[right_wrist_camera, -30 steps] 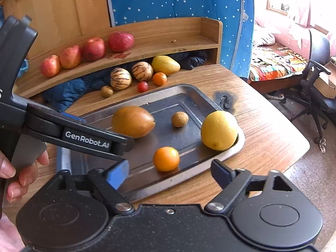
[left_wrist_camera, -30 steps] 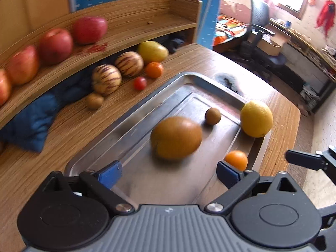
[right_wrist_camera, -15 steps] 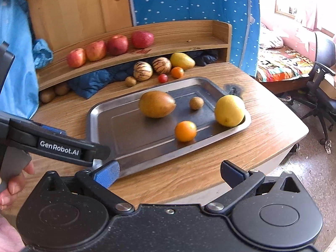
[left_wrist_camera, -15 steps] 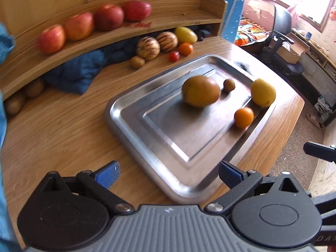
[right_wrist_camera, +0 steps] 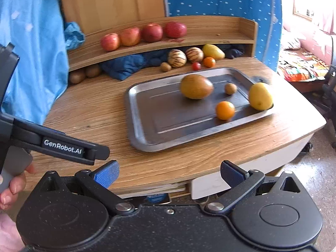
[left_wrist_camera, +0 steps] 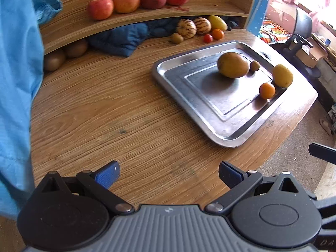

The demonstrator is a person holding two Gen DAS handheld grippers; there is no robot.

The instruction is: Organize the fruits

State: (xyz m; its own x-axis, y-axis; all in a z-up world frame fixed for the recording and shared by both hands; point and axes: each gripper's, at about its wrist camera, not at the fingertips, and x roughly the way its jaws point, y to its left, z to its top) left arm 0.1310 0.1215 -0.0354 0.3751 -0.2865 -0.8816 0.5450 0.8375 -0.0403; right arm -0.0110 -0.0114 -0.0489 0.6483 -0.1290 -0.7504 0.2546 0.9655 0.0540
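a: where are the fruits?

b: on the metal tray [left_wrist_camera: 166, 71] on the wooden surface [left_wrist_camera: 105, 109]: a big brown fruit [left_wrist_camera: 232, 65], a small brown one [left_wrist_camera: 254, 66] just beside it, a lemon [left_wrist_camera: 282, 75] at the far right rim, and an orange [left_wrist_camera: 267, 90] near the lemon.

a: and the grippers?

b: left gripper [left_wrist_camera: 168, 173] has its jaws apart, holding nothing, over bare wood well short of the tray. right gripper [right_wrist_camera: 169, 173] is also spread and empty, at the near edge.

a: the rest?

b: four apples [right_wrist_camera: 142, 34] lined up on the shelf.
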